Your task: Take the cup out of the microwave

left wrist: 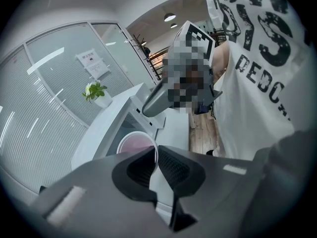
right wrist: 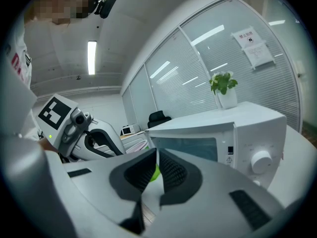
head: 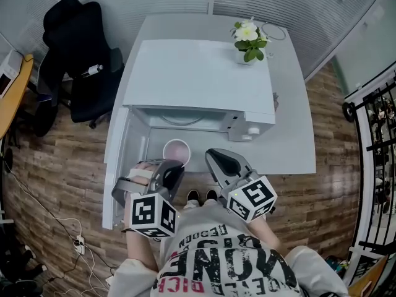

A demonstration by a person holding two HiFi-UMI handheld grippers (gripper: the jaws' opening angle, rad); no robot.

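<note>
Pale pink inside, white at the rim: the cup (head: 176,150) is small, round and open-topped. No handle shows from either angle. Whether anything is in it I cannot tell.

Position: the cup sits just in front of the microwave (head: 198,73), level with the open cavity. The door (head: 120,166) is swung wide to the person's left. Judged from above, the cup looks clear of the cavity mouth or right at it. I cannot tell whether it hangs in the air or rests on the white table (head: 291,135).

Left gripper (left wrist: 156,157): fingers closed on the cup's rim, one pad inside and one outside, with the thin wall pinched between them. It points steeply down onto the near edge.

Right gripper (right wrist: 157,165): fingers pressed together with nothing between them. It is held off to the right of the cup, aimed roughly level toward the microwave front, and touches nothing.

Step in hand, as I read it: the withdrawal, nearly complete.

The next move calls for:
- drawing the cup further from the opening, toward the person
- keeping it upright, since a rim pinch on one side lets it swing or tip
- setting it on bare table, well apart from the potted plant (head: 249,41) at the far corner
- opening the pinch only once the base is down
</note>
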